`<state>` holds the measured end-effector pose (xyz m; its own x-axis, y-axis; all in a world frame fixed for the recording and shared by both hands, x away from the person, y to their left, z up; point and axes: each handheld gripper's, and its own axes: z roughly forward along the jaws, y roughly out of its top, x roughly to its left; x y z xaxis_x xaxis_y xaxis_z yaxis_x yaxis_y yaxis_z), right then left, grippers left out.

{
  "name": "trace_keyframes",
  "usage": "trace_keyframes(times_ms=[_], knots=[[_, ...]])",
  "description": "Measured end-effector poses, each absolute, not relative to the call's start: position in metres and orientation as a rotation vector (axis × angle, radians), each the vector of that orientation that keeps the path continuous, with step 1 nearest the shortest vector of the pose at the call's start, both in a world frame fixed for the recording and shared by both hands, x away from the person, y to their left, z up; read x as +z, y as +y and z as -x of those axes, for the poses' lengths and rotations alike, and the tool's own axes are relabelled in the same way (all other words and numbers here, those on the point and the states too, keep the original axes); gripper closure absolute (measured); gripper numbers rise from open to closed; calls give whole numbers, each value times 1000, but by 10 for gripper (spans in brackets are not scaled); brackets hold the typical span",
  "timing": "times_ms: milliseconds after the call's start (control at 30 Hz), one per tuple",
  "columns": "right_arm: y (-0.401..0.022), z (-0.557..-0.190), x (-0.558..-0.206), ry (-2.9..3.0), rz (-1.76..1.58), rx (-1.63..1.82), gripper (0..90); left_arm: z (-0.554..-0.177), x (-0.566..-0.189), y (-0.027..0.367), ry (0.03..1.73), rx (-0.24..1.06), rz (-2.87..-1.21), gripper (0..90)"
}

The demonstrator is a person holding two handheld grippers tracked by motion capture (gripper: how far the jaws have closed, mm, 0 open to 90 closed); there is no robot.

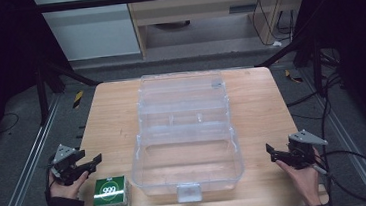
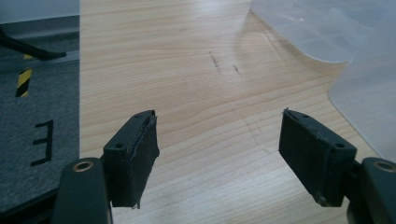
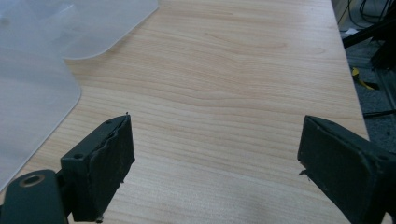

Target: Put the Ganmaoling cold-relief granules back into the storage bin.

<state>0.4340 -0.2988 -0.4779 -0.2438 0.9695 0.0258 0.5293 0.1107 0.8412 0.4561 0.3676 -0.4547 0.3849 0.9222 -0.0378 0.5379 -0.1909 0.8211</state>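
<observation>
Nearest, the person's forearms are cut off by the bottom edge of the high view. The left gripper hangs released with nothing between its spread jaws at the bench's near left edge; the right gripper is likewise spread and empty near the right edge. Just beside the left hand stands a small green box, its print too small to read beyond "999". In the middle lies an open clear plastic case, its compartments looking empty, though dividers in the farther section are hard to make out.
</observation>
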Motion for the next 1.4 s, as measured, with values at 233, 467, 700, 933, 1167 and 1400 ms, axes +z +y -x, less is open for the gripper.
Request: trace_keyframes(times_ms=[233,467,700,933,1167,1400], knots=[[-299,-427,-474,1833,-1454,1022,101,-454,-445,357,1155,580,-1931,267],[-298,-424,-473,1842,-1442,1004,96,-450,-435,351,1054,519,-2002,265],[-296,-425,-474,1863,-1441,988,88,-445,-412,354,981,478,-2081,256],[-297,-424,-474,1863,-1433,983,83,-443,-392,355,912,437,-2143,240],[-297,-424,-473,1856,-1422,974,78,-444,-379,347,817,402,-2233,218],[-297,-424,-475,1868,-1421,960,71,-443,-371,340,736,367,-2322,187]])
